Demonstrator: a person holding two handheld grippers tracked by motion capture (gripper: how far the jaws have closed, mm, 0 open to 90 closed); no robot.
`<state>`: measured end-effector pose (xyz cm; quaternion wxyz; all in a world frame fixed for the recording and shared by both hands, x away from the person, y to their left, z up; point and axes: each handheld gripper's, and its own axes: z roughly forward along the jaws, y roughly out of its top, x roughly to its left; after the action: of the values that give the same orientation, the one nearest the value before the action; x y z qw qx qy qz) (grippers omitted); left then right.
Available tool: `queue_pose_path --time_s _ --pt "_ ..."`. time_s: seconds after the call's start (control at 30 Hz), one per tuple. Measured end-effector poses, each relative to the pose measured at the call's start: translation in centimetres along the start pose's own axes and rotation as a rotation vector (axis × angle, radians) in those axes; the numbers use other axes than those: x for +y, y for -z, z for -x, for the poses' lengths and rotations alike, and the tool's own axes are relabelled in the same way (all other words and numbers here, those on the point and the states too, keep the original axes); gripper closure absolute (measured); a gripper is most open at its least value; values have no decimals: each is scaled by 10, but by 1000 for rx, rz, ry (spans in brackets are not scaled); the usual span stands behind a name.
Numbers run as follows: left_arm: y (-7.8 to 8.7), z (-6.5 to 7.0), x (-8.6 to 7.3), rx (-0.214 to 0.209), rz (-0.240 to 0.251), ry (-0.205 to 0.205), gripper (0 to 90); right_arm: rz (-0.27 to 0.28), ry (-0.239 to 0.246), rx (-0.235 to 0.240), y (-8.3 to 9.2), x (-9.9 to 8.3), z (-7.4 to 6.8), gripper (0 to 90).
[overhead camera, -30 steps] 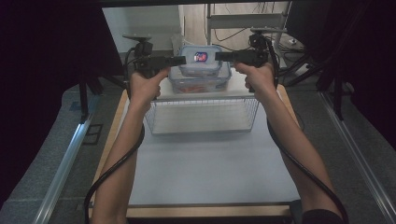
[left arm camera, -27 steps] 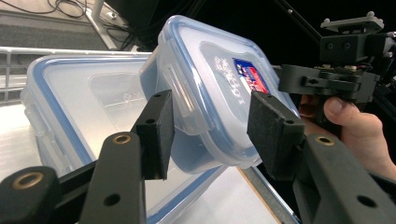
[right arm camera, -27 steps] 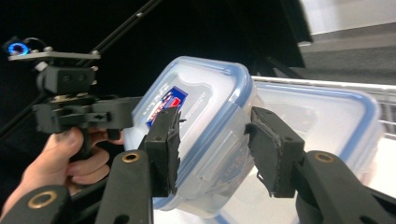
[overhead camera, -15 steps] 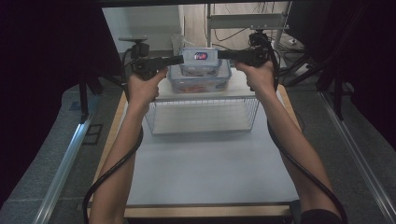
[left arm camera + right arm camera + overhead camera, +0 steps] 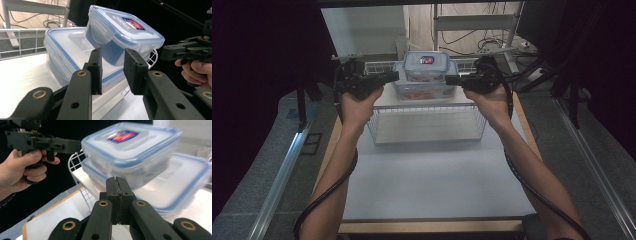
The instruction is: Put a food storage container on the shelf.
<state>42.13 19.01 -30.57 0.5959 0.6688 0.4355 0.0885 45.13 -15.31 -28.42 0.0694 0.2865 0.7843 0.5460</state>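
A small clear box with a blue-rimmed lid and a red and blue label (image 5: 426, 64) rests, slightly tilted, on a larger clear box (image 5: 424, 91) with the same kind of lid. My left gripper (image 5: 394, 76) points at the small box from the left. Its jaws (image 5: 112, 53) have just been closing but still stand apart, with nothing between them and the small box (image 5: 125, 32) just beyond. My right gripper (image 5: 448, 79) points in from the right. Its jaws (image 5: 116, 180) have just closed flat together on nothing, below the small box (image 5: 130, 142).
Both boxes stand on the white top of a wire rack (image 5: 427, 125) at the far end of the white table (image 5: 427, 175). A metal frame and cables lie behind it. Dark curtains hang on both sides.
Both hands have drawn a little back towards the near side and lower, beside the small box. The boxes have kept their places.
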Motion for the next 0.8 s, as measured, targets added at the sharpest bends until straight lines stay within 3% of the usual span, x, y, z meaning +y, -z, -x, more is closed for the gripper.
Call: queue_pose_path --time_s 0.3,0.57,0.67,0.8 --pt "-1 10 -9 26 -23 -75 647 -26 16 -40 -16 3 2 898" --pt "0 12 -16 17 -21 -72 613 -25 -2 -41 -17 3 5 898" --pt "2 15 -20 7 -20 -94 596 -21 19 -33 -15 -1 0 894" --pt "4 24 -29 9 -28 -136 558 -15 48 -36 -13 -11 -7 821"
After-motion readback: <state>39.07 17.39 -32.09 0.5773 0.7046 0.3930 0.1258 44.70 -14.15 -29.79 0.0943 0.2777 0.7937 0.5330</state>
